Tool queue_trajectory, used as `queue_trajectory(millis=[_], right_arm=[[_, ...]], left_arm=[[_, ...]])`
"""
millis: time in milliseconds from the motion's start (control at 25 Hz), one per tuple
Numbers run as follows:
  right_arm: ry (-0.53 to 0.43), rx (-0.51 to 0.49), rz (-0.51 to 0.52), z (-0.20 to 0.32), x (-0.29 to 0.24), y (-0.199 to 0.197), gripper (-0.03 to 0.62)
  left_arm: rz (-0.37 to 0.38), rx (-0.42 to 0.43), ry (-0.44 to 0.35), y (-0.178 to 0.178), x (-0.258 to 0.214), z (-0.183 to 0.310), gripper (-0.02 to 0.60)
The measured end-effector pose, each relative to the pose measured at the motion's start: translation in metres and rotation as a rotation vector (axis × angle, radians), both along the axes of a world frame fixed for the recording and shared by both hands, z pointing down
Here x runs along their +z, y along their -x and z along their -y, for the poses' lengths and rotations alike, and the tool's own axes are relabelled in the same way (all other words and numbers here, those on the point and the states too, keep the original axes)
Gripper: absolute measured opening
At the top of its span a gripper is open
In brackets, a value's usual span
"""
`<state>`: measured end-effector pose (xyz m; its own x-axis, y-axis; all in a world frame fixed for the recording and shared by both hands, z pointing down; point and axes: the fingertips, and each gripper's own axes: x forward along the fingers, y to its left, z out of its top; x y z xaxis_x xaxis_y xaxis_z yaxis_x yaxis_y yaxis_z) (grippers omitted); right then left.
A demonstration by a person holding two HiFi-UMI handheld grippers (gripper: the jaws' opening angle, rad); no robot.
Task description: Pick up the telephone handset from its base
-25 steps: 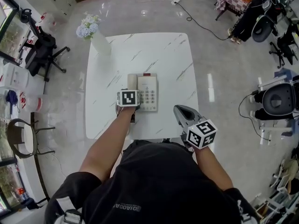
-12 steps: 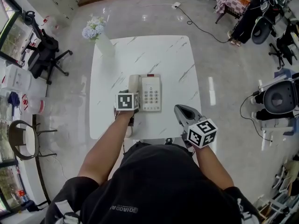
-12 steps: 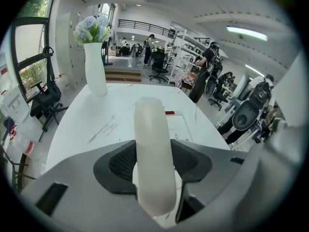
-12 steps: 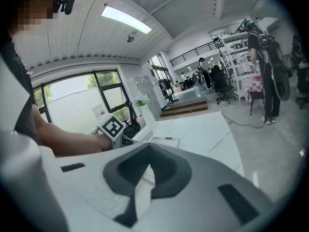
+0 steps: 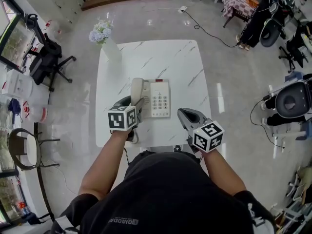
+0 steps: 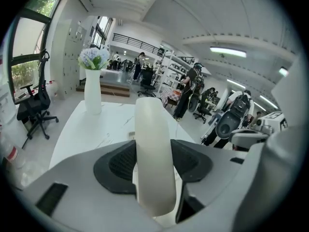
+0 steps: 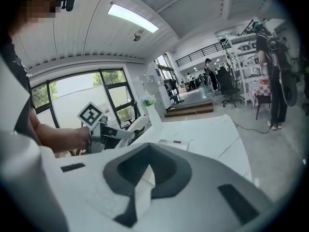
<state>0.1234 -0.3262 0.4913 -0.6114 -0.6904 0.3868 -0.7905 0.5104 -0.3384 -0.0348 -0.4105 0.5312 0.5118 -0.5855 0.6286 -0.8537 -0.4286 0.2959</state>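
A cream telephone base with a keypad sits on the white marble table. Its cream handset is raised at the base's left side, with my left gripper shut on it. In the left gripper view the handset stands between the two dark pads and hides most of the base. My right gripper hovers over the table's near right edge, jaws together with nothing in them. From the right gripper view, the base lies ahead and the left gripper holds the handset to the left.
A white vase of blue flowers stands at the table's far left corner. A black office chair is on the floor to the left. More chairs, cables and people fill the room to the right and beyond.
My left gripper has drawn back toward me and to the left, and the handset has come up off the base with it. The right gripper has barely shifted.
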Motion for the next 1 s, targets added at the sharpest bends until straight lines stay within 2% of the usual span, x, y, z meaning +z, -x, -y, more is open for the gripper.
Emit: queue_trajectory(millis=[280, 640, 1000], right_arm=[[-0.016, -0.017, -0.005, 0.004, -0.006, 0.011, 0.002], [-0.035, -0.026, -0.026, 0.010, -0.008, 0.022, 0.002], [-0.024, -0.005, -0.030, 0.015, -0.002, 0.021, 0.002]], left_arm=[[-0.059, 0.007, -0.071, 0.022, -0.036, -0.028, 0.221], [-0.086, 0.020, -0.147, 0.041, -0.061, -0.052, 0.221], [-0.120, 0.027, -0.174, 0.049, -0.069, -0.064, 0.221]])
